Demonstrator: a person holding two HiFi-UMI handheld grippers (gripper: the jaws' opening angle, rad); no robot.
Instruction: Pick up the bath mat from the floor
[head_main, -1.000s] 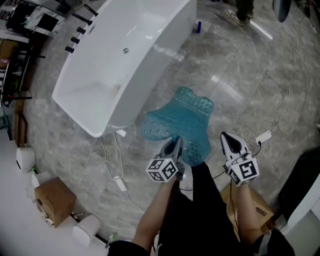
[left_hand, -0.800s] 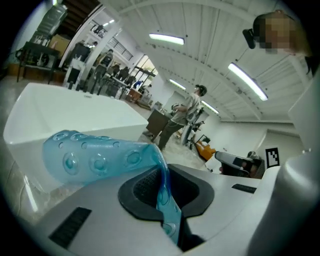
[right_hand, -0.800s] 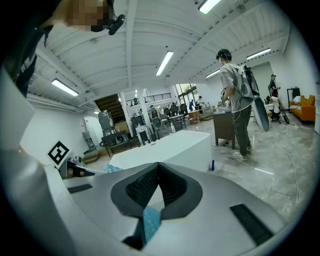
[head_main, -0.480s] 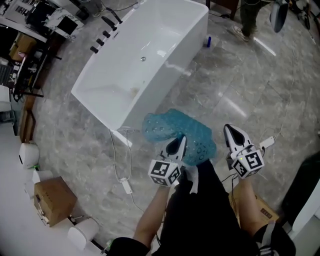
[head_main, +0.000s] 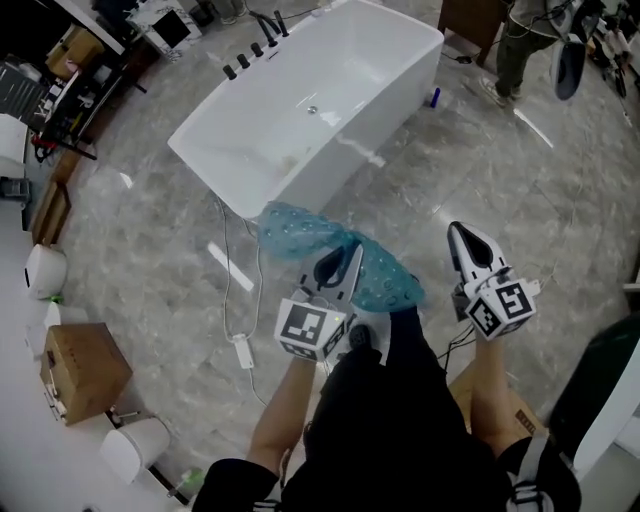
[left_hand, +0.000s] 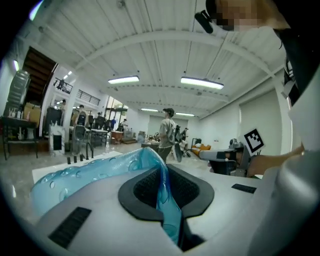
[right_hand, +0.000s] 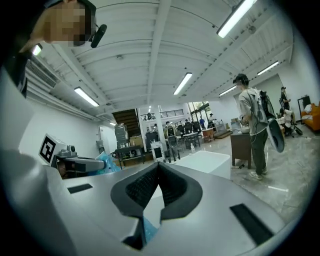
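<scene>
The teal see-through bath mat (head_main: 298, 236) with round bumps hangs crumpled above the floor in front of the white bathtub (head_main: 385, 125). My left gripper (head_main: 349, 264) is shut on the mat's near edge. In the left gripper view the mat (left_hand: 95, 174) runs out leftward from between the black pads (left_hand: 187, 189) of that gripper (left_hand: 163, 175). My right gripper (head_main: 463, 242) is held to the right of the mat, apart from it, jaws shut with nothing between them. The right gripper view shows its pads (right_hand: 145, 184) meeting at the tip of the gripper (right_hand: 159, 168).
A white cable with a plug block (head_main: 241, 349) lies on the marble floor left of me. Cardboard boxes (head_main: 82, 370) and white cylinders (head_main: 132, 450) stand at the left. Another box (head_main: 505, 412) lies by my right leg. A person (head_main: 525, 40) stands at the far right.
The mat has come up off the floor, folding and bunching as my left gripper lifted its edge. The right gripper has stayed shut beside it.
</scene>
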